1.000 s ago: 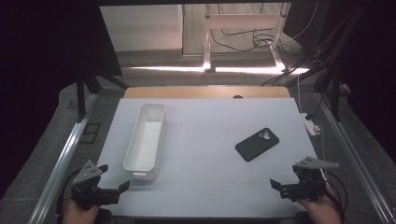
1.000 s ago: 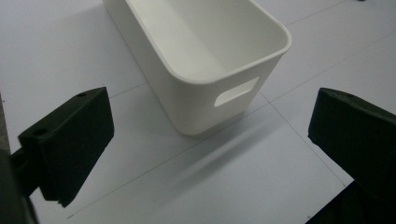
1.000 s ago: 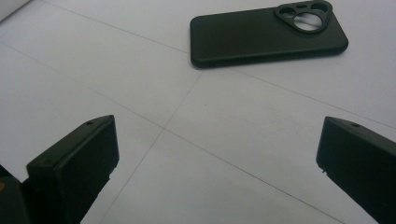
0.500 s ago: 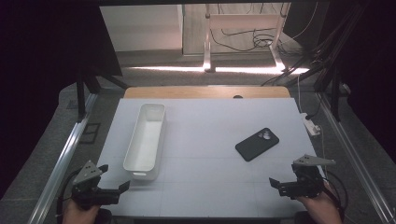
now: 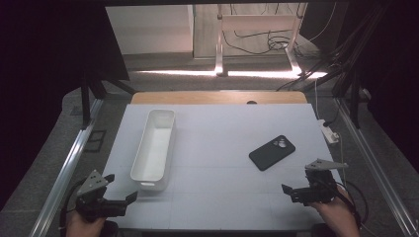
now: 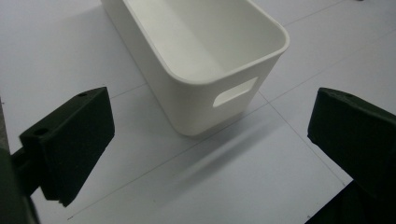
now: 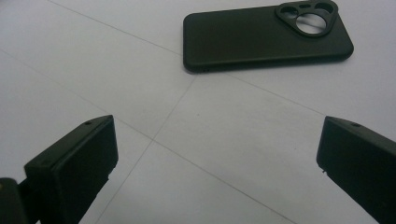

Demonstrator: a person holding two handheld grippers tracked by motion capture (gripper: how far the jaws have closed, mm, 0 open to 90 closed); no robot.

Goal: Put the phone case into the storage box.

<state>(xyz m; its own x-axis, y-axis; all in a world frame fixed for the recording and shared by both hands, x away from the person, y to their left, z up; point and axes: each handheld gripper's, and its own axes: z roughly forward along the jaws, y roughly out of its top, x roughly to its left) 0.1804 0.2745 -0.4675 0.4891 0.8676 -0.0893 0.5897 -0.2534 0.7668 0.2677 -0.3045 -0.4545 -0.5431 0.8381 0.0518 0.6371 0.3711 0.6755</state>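
The white tabletop (image 5: pixel 222 148) carries faint grid lines and ends in a wooden strip (image 5: pixel 217 97) at its far edge. Metal rails (image 5: pixel 64 173) flank both sides. Grey floor (image 5: pixel 207 81) lies beyond, crossed by a bright light band (image 5: pixel 222 73). Black cables (image 5: pixel 257 47) trail across it. Surroundings are dark.
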